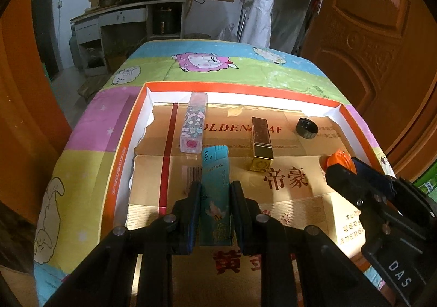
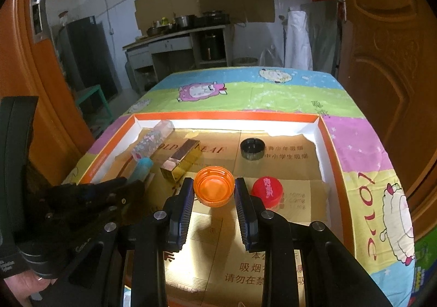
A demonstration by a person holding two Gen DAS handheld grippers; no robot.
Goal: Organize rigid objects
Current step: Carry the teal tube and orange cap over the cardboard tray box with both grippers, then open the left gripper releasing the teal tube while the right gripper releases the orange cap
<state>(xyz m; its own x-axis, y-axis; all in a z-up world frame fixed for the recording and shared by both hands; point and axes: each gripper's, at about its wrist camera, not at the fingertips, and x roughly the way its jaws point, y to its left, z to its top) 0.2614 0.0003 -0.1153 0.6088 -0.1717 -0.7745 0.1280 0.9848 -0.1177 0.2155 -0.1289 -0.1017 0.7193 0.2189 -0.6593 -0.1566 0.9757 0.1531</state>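
With jaws closed: teal lighter (image 1: pixel 214 195), orange cap (image 2: pixel 213 190).

teal box (image 1: pixel 215 197) with bird print | clear bar (image 1: pixel 193 122) pink-blue floral | gold tube (image 1: pixel 261 144) with brown top | black cap (image 2: pixel 253 149) | orange cap (image 2: pixel 213 189) | red cap (image 2: pixel 267 189) | tray (image 2: pixel 226 116) orange rim, white walls | tabletop (image 2: pixel 273 91) cloth pastel sheep cartoon

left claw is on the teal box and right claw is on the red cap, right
Not quite. The left claw is on the teal box, but the right claw is on the orange cap, not the red cap, which sits just to its right. The right wrist view shows it.
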